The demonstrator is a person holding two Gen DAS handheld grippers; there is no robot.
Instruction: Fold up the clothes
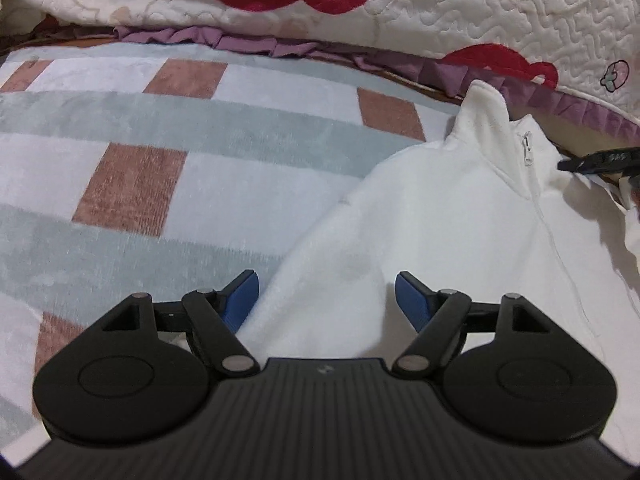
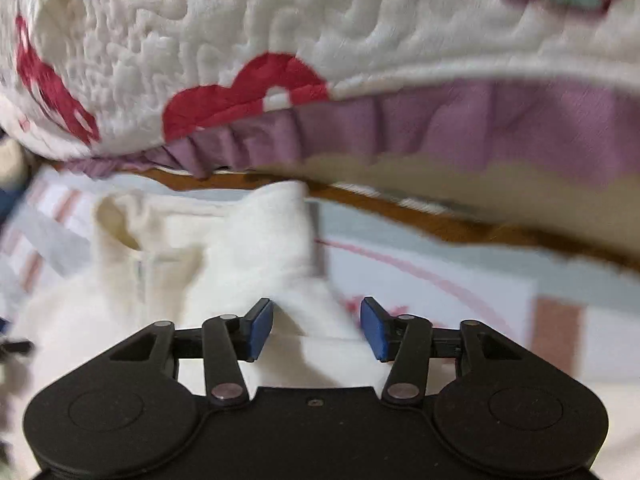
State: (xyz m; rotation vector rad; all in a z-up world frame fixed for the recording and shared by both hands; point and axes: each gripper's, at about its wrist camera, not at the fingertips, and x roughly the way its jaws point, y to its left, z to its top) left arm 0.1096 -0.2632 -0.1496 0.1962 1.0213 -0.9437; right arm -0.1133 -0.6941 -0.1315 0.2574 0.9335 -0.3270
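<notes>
Ahead of the left hand-held gripper [image 1: 326, 294], and to its right, lies a white fleece jacket [image 1: 448, 216], flat on a checked blanket [image 1: 168, 152] w/ pale blue, white and brown blocks. Jacket's long axis runs from near the gripper up and away toward the far right: stand-up collar [image 1: 486, 108] at the far end, zip pull [image 1: 527, 148] just below it, zip line trailing back toward the lower right. Collar points away from the gripper, toward a purple ruffle [image 1: 256, 44] edging a white quilted cover w/ red shapes [image 1: 460, 12] beyond. Left gripper's blue pads [image 1: 240, 300] are spread wide apart, nothing between them but a fold of fleece lying underneath; can't tell if pads touch the cloth. Tip of another black gripper [image 1: 600, 162] shows at the far right edge, by the jacket's shoulder.

Right wrist view is blurred. Right hand-held gripper [image 2: 317, 328] also stands open, pads [image 2: 260, 330] apart, a raised ridge of the white fleece rising btwn and just ahead of them, not pinched. From this side the collar opening sits ahead-left, w/ the zip running down from it. Quilted cover and purple ruffle hang close above; blanket shows ahead-right.
</notes>
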